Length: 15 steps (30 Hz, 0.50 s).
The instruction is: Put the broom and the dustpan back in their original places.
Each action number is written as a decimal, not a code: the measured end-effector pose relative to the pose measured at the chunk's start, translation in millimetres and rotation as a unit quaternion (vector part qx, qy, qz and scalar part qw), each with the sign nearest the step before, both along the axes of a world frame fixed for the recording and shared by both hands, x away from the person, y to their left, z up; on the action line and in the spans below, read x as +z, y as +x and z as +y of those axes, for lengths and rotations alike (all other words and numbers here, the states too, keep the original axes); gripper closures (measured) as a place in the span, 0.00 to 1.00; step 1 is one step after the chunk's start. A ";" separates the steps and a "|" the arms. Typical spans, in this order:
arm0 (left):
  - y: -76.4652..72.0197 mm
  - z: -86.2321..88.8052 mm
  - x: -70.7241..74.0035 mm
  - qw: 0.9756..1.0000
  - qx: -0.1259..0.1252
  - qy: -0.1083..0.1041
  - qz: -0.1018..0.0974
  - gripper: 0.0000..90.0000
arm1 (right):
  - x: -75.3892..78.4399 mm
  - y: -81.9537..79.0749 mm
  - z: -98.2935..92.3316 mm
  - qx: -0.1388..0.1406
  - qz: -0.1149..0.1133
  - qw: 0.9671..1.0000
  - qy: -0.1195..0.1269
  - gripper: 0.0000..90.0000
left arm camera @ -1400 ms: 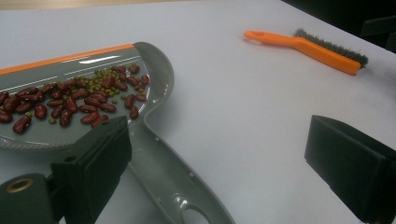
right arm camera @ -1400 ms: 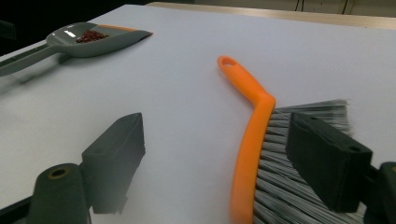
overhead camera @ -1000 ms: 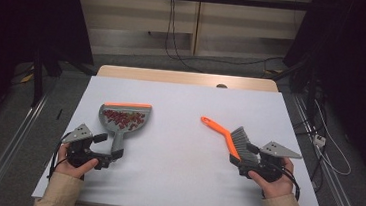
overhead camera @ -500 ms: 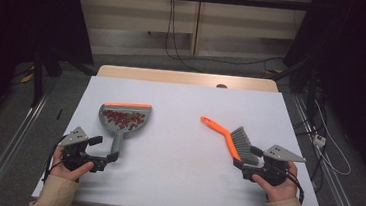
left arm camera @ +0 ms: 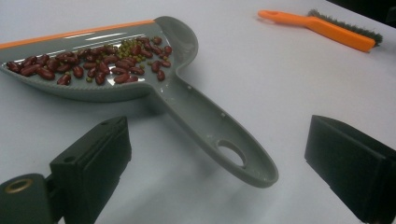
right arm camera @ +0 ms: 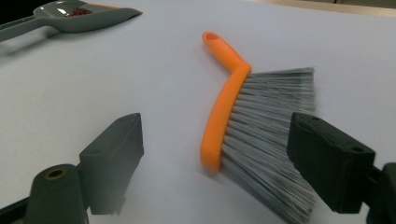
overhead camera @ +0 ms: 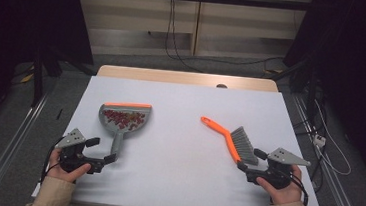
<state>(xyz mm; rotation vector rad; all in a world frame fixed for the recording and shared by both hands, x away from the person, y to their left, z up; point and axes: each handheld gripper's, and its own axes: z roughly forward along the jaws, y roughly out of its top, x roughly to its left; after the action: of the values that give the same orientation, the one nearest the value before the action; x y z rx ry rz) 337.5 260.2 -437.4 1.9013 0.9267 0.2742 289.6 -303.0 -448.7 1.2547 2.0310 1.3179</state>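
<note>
A grey dustpan (overhead camera: 123, 120) with an orange lip lies at the table's left, holding red beans (left arm camera: 93, 63) and a few green ones. Its handle (left arm camera: 219, 140) points toward my left gripper (overhead camera: 102, 149), which is open. The handle's end lies on the table between the jaws, untouched by either jaw. An orange-handled brush (overhead camera: 228, 137) with grey bristles (right arm camera: 266, 130) lies at the right. My right gripper (overhead camera: 250, 159) is open just short of the brush's near end. In the right gripper view its jaws stand wide either side of the brush (right arm camera: 224, 112), apart from it.
The white table (overhead camera: 185, 108) has bare surface between the dustpan and the brush. Its near edge runs just behind both hands. Cables and dark stands sit on the floor beyond the far edge.
Both grippers have drawn back slightly toward the near edge, the left away from the dustpan handle and the right off the brush's bristle end. Dustpan and brush have not moved.
</note>
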 end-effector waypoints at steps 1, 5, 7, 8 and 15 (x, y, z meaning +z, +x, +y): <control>-0.6 0.3 -0.5 1.000 0.000 0.001 0.001 0.08 | -0.5 -0.5 -0.4 0.000 0.001 1.000 0.000 0.21; 0.2 -0.8 -0.6 1.000 0.001 0.001 0.000 0.08 | -0.9 -1.1 -0.9 -0.001 -0.002 1.000 -0.001 0.21; -0.1 -2.0 -0.2 1.000 -0.001 0.004 -0.002 0.08 | -0.9 -1.0 0.1 0.000 -0.001 1.000 0.000 0.21; -0.4 -2.6 -0.4 1.000 -0.003 0.005 -0.002 0.08 | -0.8 -1.1 0.8 0.001 -0.001 1.000 -0.001 0.21; -0.1 -4.3 -0.4 1.000 -0.004 0.004 -0.003 0.08 | -0.8 -0.5 3.2 0.006 0.000 1.000 -0.005 0.21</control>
<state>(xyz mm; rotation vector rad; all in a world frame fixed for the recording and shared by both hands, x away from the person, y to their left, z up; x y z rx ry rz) 337.4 255.9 -437.8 1.9108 0.9144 0.2799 289.1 -299.8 -449.5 1.2386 2.0460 1.3123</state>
